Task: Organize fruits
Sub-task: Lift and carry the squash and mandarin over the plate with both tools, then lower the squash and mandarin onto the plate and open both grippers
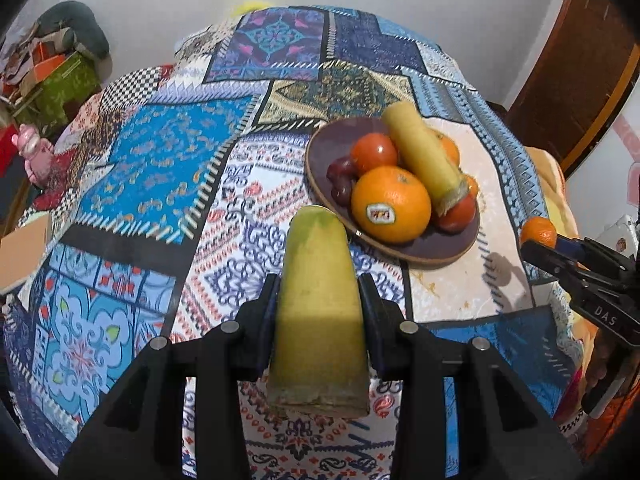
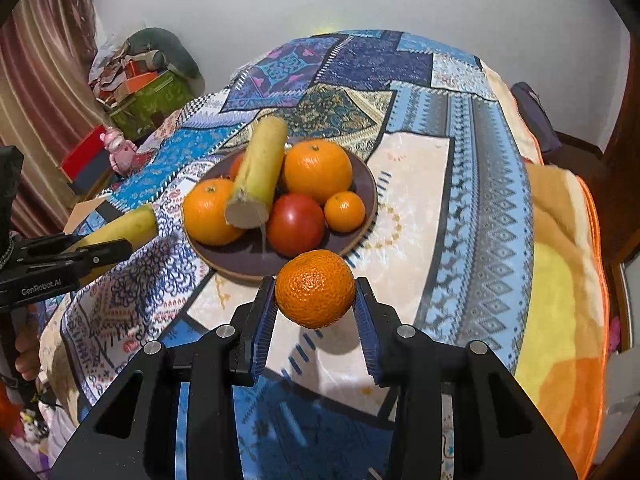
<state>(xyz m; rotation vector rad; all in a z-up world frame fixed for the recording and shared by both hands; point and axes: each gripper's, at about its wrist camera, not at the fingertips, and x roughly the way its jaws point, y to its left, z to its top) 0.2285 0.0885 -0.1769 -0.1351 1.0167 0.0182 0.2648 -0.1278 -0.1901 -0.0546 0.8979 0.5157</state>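
Observation:
My left gripper [image 1: 320, 288] is shut on a yellow-green banana piece [image 1: 318, 312] and holds it above the patterned cloth, just left of the plate. My right gripper [image 2: 316, 292] is shut on a small mandarin [image 2: 315, 288], held above the cloth at the plate's near edge. The dark purple plate [image 1: 424, 250] holds another banana piece [image 1: 424, 156], a large stickered orange [image 1: 391, 204], a red tomato [image 1: 374, 152], dark plums [image 1: 340, 178] and more oranges. In the right wrist view the plate [image 2: 240, 258] shows the same fruit and the left gripper with its banana piece [image 2: 116, 232] at left.
The patchwork cloth [image 1: 160, 168] covers a rounded table. A pink toy [image 1: 34, 154] and boxes [image 1: 60, 76] stand beyond its left edge. A brown door [image 1: 576, 80] is at the right. An orange-yellow blanket [image 2: 560, 280] lies right of the table.

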